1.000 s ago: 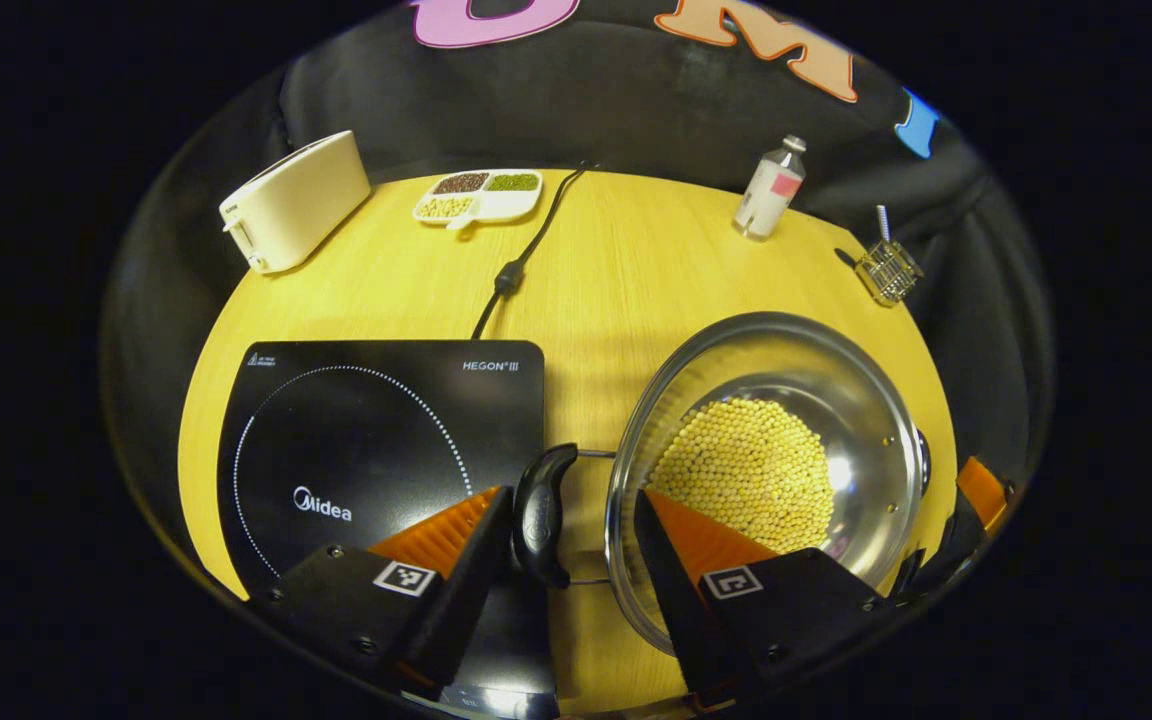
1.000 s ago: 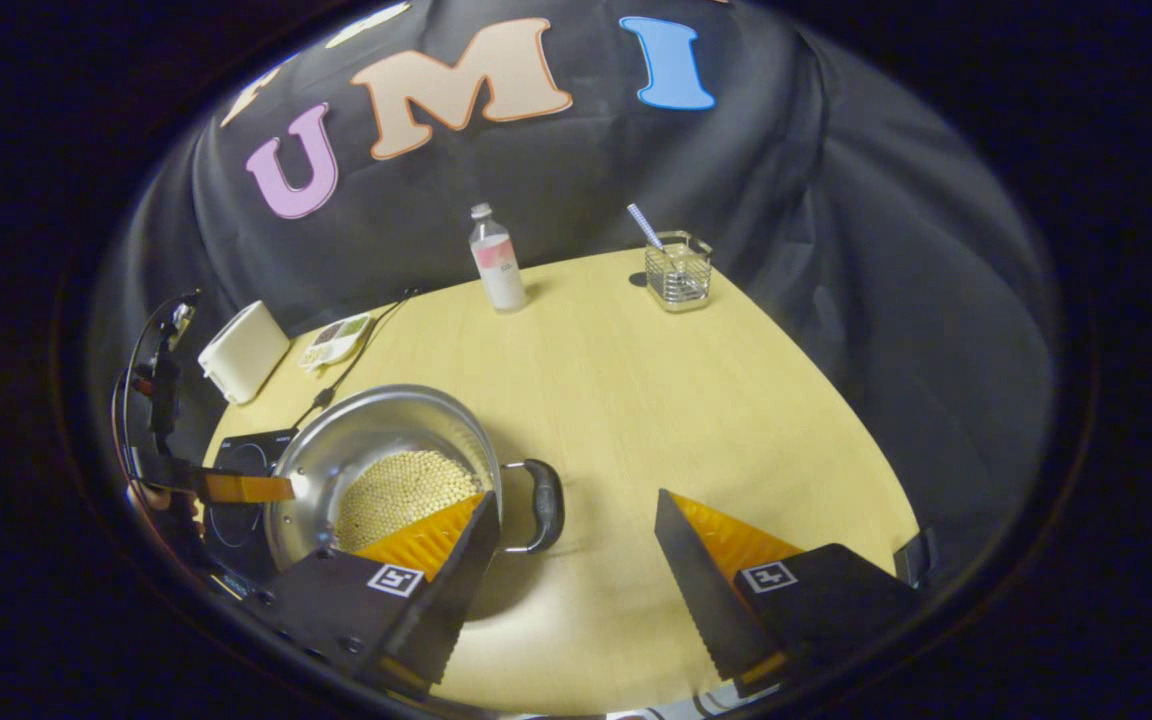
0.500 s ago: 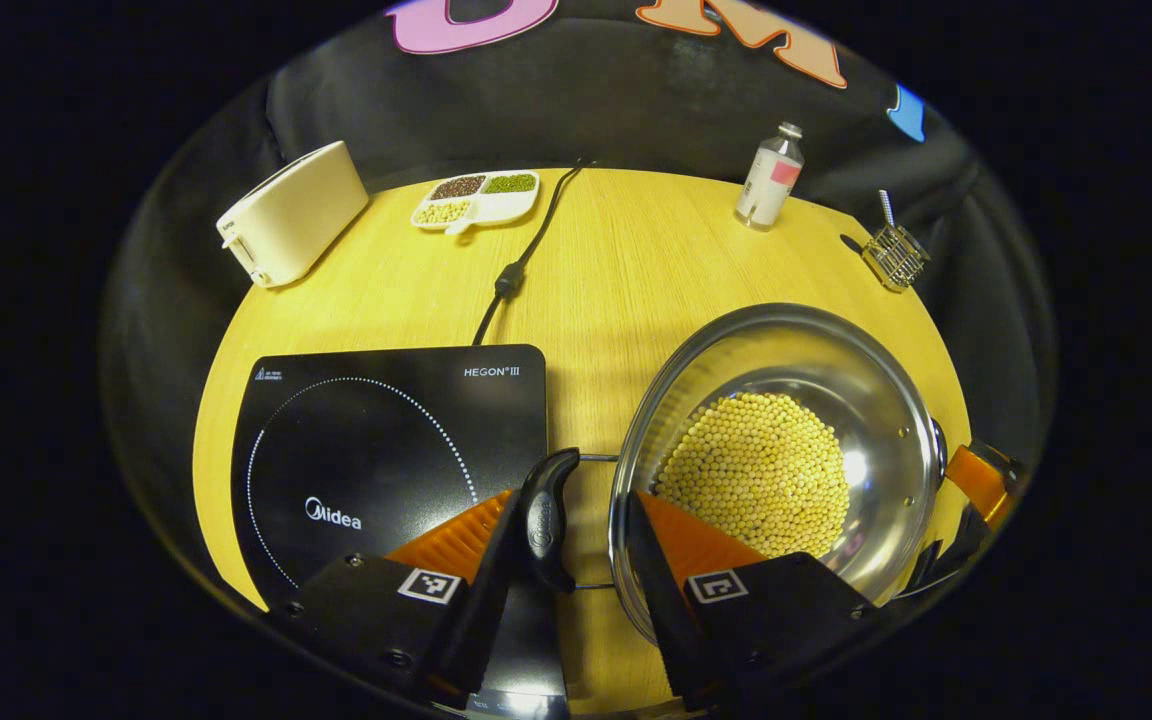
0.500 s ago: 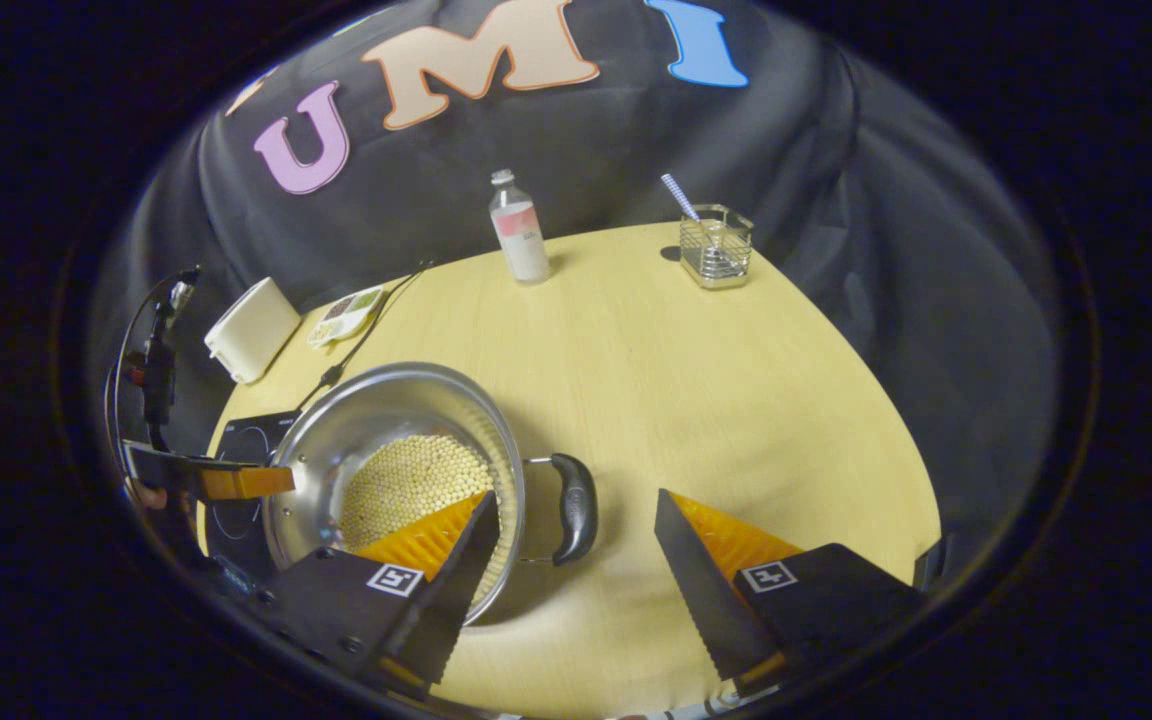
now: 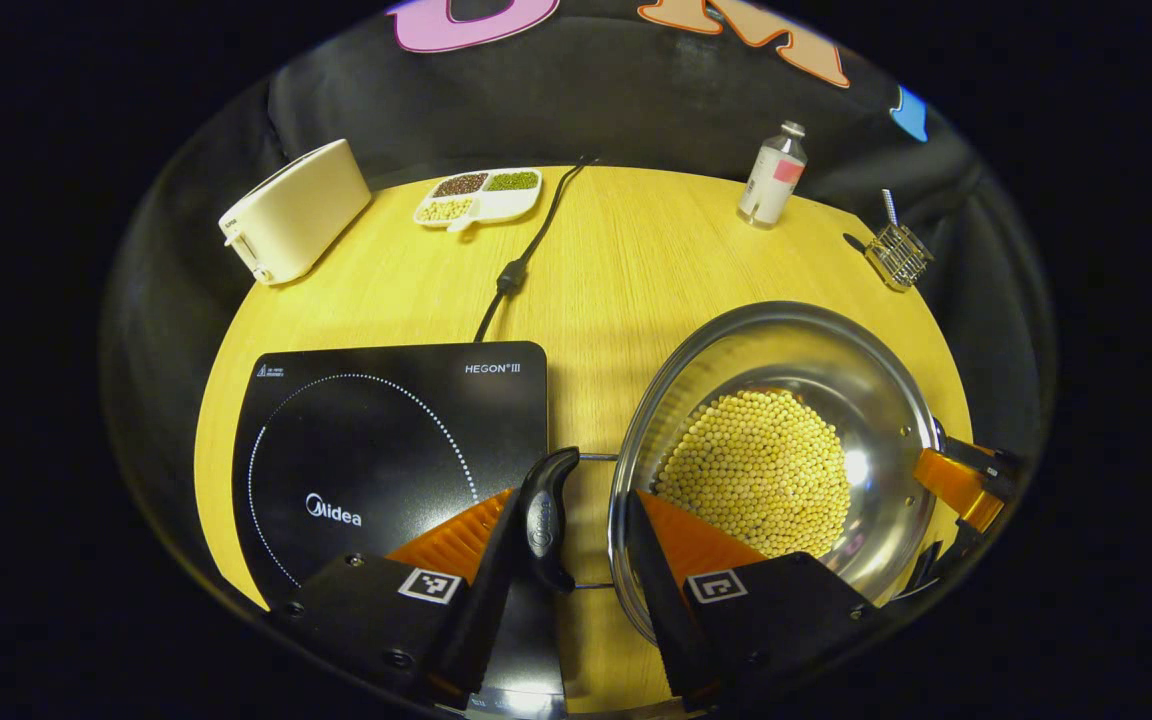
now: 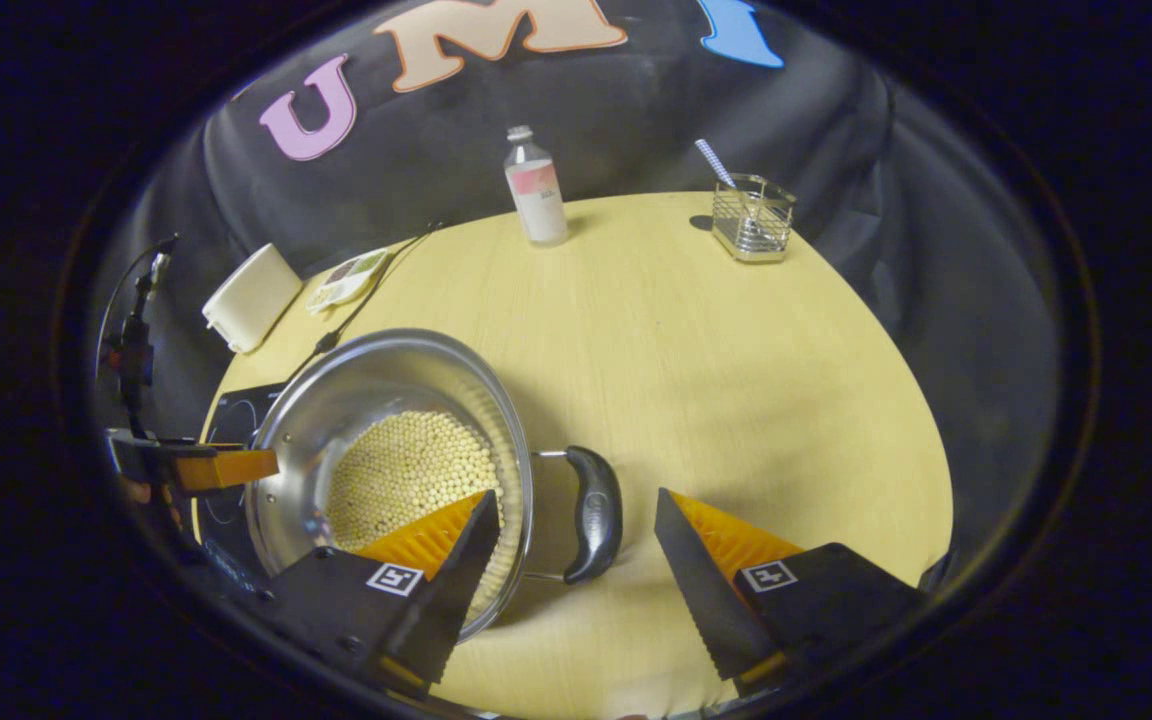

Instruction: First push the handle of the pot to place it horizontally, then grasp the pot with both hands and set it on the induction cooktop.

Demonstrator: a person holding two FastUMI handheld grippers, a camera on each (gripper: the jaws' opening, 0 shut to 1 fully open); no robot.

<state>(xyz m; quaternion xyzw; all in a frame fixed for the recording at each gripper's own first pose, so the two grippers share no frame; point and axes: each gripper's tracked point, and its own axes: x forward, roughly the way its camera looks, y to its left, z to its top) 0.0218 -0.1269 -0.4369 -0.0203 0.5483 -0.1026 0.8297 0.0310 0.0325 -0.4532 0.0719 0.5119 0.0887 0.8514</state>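
The pot [image 5: 786, 450], steel and part filled with pale yellow beans [image 5: 756, 470], sits on the yellow table [image 5: 616, 260] just beside the black cooktop [image 5: 376, 440], not on it. In the left gripper view the left gripper [image 5: 561, 560] straddles the pot's near handle [image 5: 544, 515]: its jaws stand part open, one finger close against the handle's outer side, the other over the rim inside the pot. Whether both press on the handle cannot be told. The lower rim of the pot is hidden behind that inner finger.

In the right gripper view the right gripper [image 6: 576, 555] is wide open around the other handle [image 6: 594, 512], with a clear gap on the outer side; it holds nothing. This view cuts the cooktop [image 6: 236, 405] down to a sliver behind the pot [image 6: 386, 450], while the left gripper view shows its whole top. An orange finger [image 5: 951, 485] of the right gripper peeks past the pot's far rim there.

At the back stand a toaster [image 5: 296, 210], a divided dish [image 5: 481, 195], a bottle [image 6: 534, 188], a wire basket [image 6: 754, 218] and a power cord [image 5: 526, 250]
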